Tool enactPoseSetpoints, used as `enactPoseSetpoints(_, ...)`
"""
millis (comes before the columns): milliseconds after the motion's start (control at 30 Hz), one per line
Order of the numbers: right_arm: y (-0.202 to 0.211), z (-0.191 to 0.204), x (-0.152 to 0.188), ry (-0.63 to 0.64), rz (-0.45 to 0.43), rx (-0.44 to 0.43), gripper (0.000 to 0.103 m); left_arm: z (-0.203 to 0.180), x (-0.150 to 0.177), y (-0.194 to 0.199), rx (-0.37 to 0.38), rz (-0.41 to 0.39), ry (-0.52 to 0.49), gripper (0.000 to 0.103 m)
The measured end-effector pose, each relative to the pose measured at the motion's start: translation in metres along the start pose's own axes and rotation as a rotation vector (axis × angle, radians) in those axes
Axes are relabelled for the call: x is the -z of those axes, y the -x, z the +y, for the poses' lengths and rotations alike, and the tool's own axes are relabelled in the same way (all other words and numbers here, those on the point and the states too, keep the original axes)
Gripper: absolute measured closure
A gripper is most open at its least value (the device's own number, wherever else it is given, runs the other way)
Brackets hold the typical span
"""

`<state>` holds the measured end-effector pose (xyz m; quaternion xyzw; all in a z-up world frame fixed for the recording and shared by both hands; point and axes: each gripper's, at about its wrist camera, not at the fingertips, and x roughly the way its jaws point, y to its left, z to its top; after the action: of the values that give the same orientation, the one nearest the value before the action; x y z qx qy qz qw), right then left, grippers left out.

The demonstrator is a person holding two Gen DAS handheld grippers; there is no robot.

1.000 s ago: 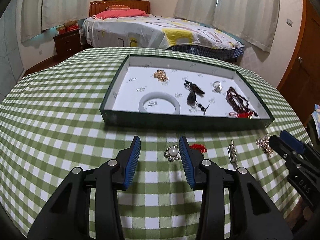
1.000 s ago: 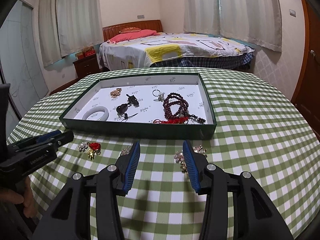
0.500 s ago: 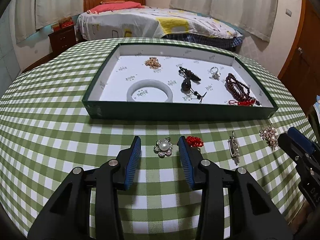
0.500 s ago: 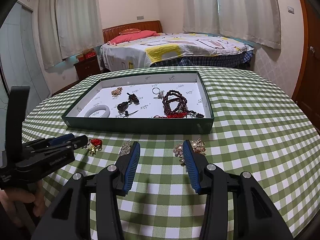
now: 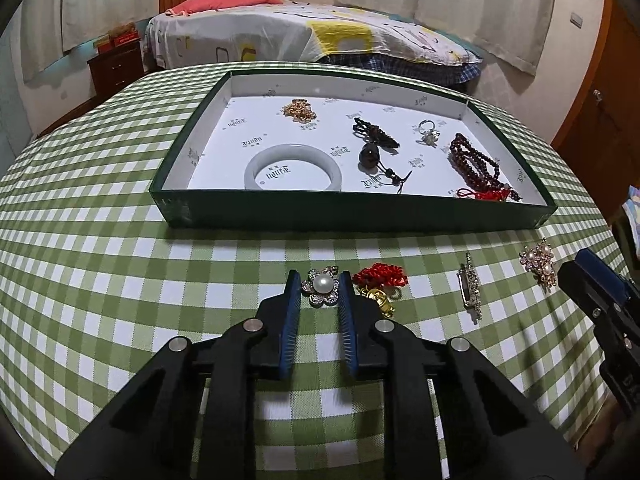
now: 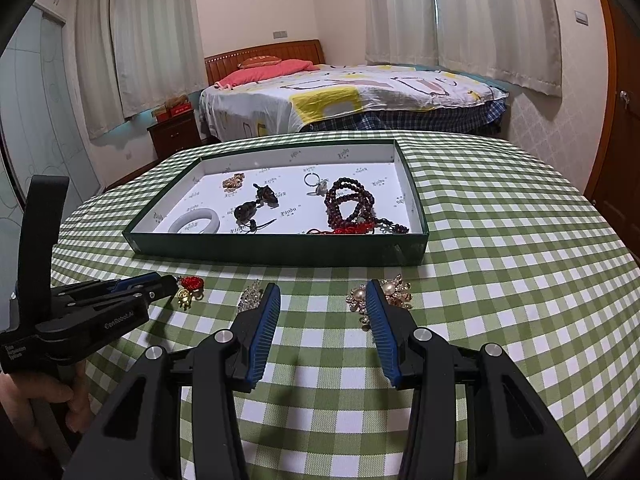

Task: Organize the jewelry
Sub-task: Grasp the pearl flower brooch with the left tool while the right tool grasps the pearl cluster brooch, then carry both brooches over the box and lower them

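A pearl flower brooch [image 5: 321,289] lies on the checked cloth between the fingertips of my left gripper [image 5: 319,283], whose jaws have narrowed around it; contact is unclear. A red knot charm with gold pieces [image 5: 380,282] lies just right of it. A silver bar brooch [image 5: 469,289] and a pearl cluster brooch [image 5: 539,263] lie further right. The green tray [image 5: 360,216] holds a white bangle [image 5: 293,166], dark beads [image 5: 476,164], a ring, a pendant and a gold piece. My right gripper [image 6: 320,292] is open above the cloth, the pearl cluster brooch [image 6: 380,296] at its right finger.
The round table's edge curves close on the right and front. A bed [image 6: 352,96] and nightstand stand behind the table. In the right wrist view the left gripper [image 6: 120,296] reaches in from the left beside the red charm [image 6: 191,285].
My left gripper moved forward and down over the pearl flower brooch and its jaws narrowed around it. My right gripper drew back slightly and stayed open.
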<state>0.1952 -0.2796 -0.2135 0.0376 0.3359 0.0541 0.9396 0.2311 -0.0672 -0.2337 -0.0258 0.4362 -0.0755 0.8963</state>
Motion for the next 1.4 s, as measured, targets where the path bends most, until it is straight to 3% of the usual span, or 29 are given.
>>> enactPoseSetpoints(133,-0.001,-0.001,0.0,-0.003,0.001,0.003,0.059,0.003,0.001,0.004,0.009,-0.021,0.018,0.084)
enactPoseSetpoints(600,-0.018,-0.019,-0.014,-0.034,0.036,0.063,0.059,0.022,-0.008,0.045,-0.063,-0.179,0.027,0.084)
enactPoseSetpoints(933,-0.047,-0.027,-0.012,-0.049,0.166,0.086,0.059,0.037,-0.008,0.044,-0.067,-0.175,0.056,0.084)
enactPoseSetpoints(1000,-0.047,-0.027,-0.011,-0.048,0.174,0.089,0.061,0.037,-0.008,0.042,-0.066,-0.171,0.059,0.084)
enactPoseSetpoints(1267,-0.035,-0.03,-0.01,-0.05,0.123,0.075,0.088,0.036,-0.005,0.041,-0.064,-0.168,0.065,0.084)
enactPoseSetpoints(1400,-0.026,-0.023,-0.01,-0.011,0.083,0.085,0.088,0.035,-0.004,0.044,-0.067,-0.174,0.065,0.084)
